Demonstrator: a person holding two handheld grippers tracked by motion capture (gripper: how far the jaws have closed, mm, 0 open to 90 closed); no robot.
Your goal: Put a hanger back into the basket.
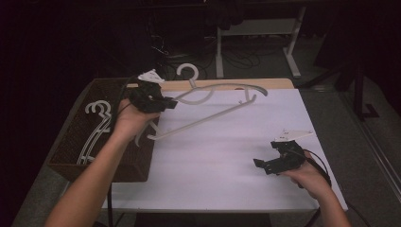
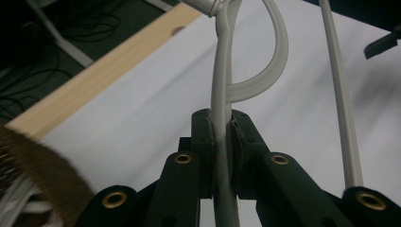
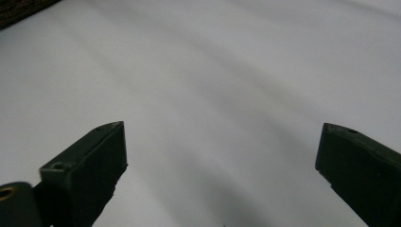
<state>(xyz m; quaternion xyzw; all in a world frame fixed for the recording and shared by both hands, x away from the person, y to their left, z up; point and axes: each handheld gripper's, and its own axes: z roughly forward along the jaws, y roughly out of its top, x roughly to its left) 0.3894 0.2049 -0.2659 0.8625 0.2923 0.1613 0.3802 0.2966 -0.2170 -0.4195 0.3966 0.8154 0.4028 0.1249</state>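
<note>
Fingers of the left gripper pinch a white hanger, lifted above the far left of the desk beside a brown basket holding more hangers. The right gripper, near right, has wide, empty fingers over the white desk.

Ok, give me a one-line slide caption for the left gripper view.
Left gripper clamped on a pale plastic hanger above the white table.
</note>
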